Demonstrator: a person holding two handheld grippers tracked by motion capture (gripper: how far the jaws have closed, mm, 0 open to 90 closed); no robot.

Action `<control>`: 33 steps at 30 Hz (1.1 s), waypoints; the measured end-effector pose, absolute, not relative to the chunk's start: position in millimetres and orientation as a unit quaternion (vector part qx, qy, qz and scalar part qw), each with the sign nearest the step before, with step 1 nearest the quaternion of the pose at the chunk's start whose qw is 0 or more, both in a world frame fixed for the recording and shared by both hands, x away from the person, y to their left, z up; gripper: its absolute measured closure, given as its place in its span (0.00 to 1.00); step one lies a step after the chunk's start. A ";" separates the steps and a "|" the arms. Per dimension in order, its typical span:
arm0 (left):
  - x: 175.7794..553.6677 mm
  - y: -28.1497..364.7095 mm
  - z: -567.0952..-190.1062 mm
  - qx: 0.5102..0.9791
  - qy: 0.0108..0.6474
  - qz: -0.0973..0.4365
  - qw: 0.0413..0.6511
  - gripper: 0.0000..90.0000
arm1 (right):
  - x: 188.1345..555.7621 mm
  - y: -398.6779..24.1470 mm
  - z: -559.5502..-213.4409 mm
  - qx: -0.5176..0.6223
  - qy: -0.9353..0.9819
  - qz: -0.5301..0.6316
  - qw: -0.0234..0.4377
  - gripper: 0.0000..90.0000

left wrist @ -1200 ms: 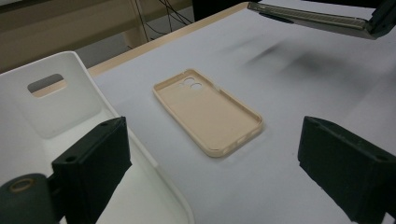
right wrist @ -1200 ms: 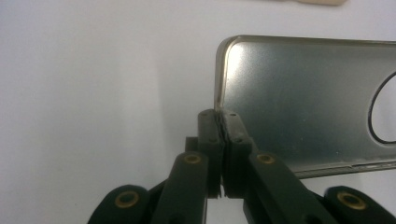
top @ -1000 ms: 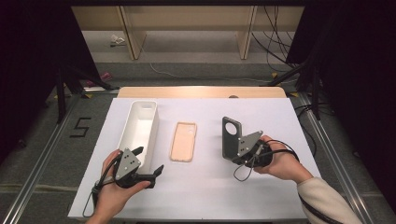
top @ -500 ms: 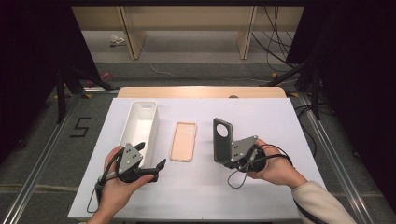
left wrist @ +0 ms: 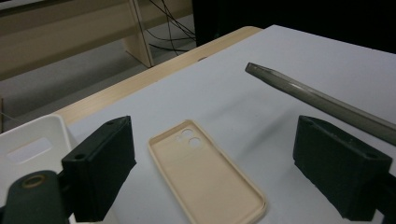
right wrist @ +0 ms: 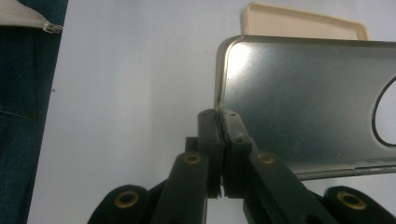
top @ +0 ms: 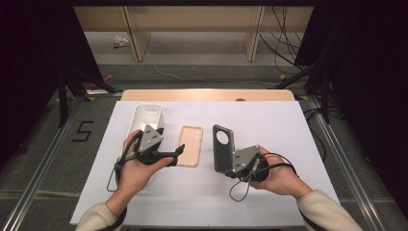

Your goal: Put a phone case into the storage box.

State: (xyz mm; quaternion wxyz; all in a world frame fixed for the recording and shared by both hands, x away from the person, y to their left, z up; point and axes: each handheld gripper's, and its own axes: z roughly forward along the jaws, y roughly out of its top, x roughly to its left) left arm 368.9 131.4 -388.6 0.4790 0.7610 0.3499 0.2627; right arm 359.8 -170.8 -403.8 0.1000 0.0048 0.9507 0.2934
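Left claw (top: 180, 150) advanced toward beige case (top: 189, 145).

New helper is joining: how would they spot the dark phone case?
On the white table, three phone cases sit in a row. The dark case is rightmost, pinched upright in the right tool, unlike the beige case and white case lying flat.

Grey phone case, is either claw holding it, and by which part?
Yes. The right claw is shut on the grey case, pinching its edge near one corner and holding it up off the table. The left claw is open and holds nothing.
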 end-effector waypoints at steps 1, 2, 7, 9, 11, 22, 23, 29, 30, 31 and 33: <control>368.9 131.4 -388.6 0.761 0.350 0.263 0.479 0.14 | 359.8 -170.8 -403.8 0.005 0.951 0.293 0.100 0.99; 373.0 126.3 -386.5 0.763 0.351 0.257 0.478 0.14 | 359.6 -170.4 -403.9 0.005 0.951 0.294 0.101 0.99; 389.5 102.9 -382.0 0.777 0.351 0.229 0.470 0.16 | 358.5 -165.6 -404.6 0.002 0.950 0.296 0.100 0.99; 391.9 99.0 -381.7 0.778 0.352 0.218 0.472 0.16 | 358.2 -165.1 -404.8 0.003 0.950 0.295 0.099 0.99; 398.2 87.2 -381.5 0.785 0.352 0.207 0.466 0.17 | 358.3 -163.1 -405.6 0.002 0.949 0.299 0.101 0.99; 417.4 66.4 -385.9 0.795 0.360 0.171 0.458 0.18 | 359.2 -159.9 -406.3 0.006 0.948 0.299 0.104 0.99; 417.4 66.4 -385.9 0.795 0.360 0.171 0.458 0.18 | 359.2 -159.9 -406.3 0.006 0.948 0.299 0.104 0.99; 428.3 60.0 -387.7 0.795 0.373 0.160 0.450 0.21 | 360.6 -158.4 -407.4 0.008 0.948 0.302 0.105 0.99; 431.5 58.2 -387.9 0.796 0.378 0.151 0.448 0.22 | 360.7 -158.0 -407.3 0.008 0.948 0.301 0.106 0.99; 431.5 58.2 -387.9 0.796 0.378 0.151 0.448 0.22 | 360.9 -157.5 -407.3 0.007 0.948 0.301 0.106 0.99; 435.9 55.2 -388.0 0.797 0.380 0.143 0.447 0.24 | 360.9 -156.4 -407.8 0.007 0.947 0.303 0.107 0.99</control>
